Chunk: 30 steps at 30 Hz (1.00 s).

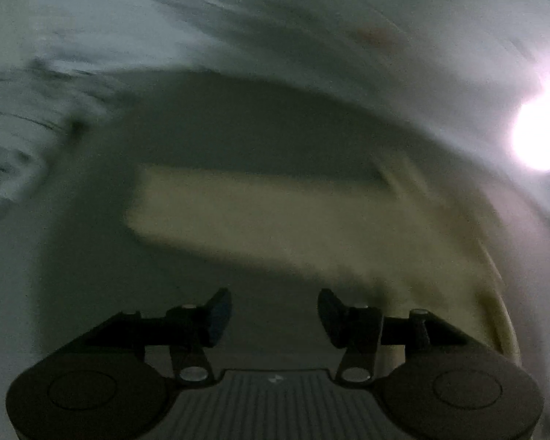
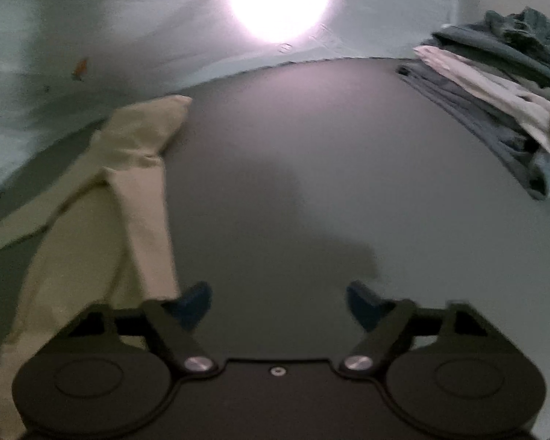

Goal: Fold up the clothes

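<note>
**Two grippers, nothing in either one**

Both my jaws are spread with only bare grey counter [image 2: 275, 190] between them. From my right gripper [image 2: 278, 302], the cream garment [image 2: 135, 168] runs down the left side of the frame, and a folded pile [image 2: 495, 99] sits upper right. My left gripper [image 1: 275, 315] sees that cream garment [image 1: 275, 220] blurry mid-frame.

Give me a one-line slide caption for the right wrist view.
Open right gripper over grey table, cream garment at left, folded clothes stack at far right.
</note>
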Motion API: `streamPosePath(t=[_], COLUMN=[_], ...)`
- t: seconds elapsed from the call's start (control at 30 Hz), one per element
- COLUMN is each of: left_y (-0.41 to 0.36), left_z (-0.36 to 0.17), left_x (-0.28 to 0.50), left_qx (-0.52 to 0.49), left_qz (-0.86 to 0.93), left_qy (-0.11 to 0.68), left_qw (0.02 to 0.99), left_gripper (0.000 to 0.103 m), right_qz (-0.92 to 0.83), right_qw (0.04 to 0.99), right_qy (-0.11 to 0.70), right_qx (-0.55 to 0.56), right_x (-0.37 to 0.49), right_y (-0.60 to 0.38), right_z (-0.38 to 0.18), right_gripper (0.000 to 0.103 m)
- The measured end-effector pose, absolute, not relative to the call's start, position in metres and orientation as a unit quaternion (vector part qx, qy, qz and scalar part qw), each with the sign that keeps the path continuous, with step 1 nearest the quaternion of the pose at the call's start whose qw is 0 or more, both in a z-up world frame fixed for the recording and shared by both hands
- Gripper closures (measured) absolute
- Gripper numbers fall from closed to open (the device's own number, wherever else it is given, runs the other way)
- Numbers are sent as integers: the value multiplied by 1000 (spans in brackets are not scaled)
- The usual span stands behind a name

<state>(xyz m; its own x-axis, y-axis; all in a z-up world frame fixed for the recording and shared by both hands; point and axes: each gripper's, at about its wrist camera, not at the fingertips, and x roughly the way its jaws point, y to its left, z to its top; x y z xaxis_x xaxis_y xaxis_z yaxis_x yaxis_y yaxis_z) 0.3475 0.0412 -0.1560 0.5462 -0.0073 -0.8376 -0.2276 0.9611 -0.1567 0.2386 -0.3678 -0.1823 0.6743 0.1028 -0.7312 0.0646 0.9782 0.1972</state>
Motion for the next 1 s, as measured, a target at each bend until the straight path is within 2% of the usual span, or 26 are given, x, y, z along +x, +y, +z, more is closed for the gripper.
streamPosePath(t=[0.1,0.2,0.27,0.3,0.37,0.43,0.57,0.73,1.0], left_y=[-17,-59,-72,-75,-78,-78,-76,-80,-78], left_z=[-168,-177,-178,-179,-183,-189,-196,-196,-194], left_x=[320,295,282,275,266,259,244,235,229], left_qx=[-86,-41,-24,-23,-29,-35,-54,-53,-57], left_qz=[15,-13,-16,-15,-6,10,30,36,31], left_qy=[505,527,529,529,536,546,558,561,562], left_qw=[858,849,848,848,844,837,827,825,825], left_gripper=[49,49,44,39,37,36,32,24,20], right_qz=[70,134,165,176,180,182,180,201,252], right_qw=[909,903,896,892,886,880,878,887,871], right_qy=[392,390,399,404,418,431,434,401,383], right_qx=[123,118,107,98,85,74,92,109,173], right_x=[234,226,221,218,213,208,195,181,179], right_y=[-366,-357,-353,-351,-350,-351,-362,-366,-362], right_z=[-176,-172,-172,-174,-180,-186,-191,-181,-170], right_gripper=[58,63,63,63,63,69,93,96,98])
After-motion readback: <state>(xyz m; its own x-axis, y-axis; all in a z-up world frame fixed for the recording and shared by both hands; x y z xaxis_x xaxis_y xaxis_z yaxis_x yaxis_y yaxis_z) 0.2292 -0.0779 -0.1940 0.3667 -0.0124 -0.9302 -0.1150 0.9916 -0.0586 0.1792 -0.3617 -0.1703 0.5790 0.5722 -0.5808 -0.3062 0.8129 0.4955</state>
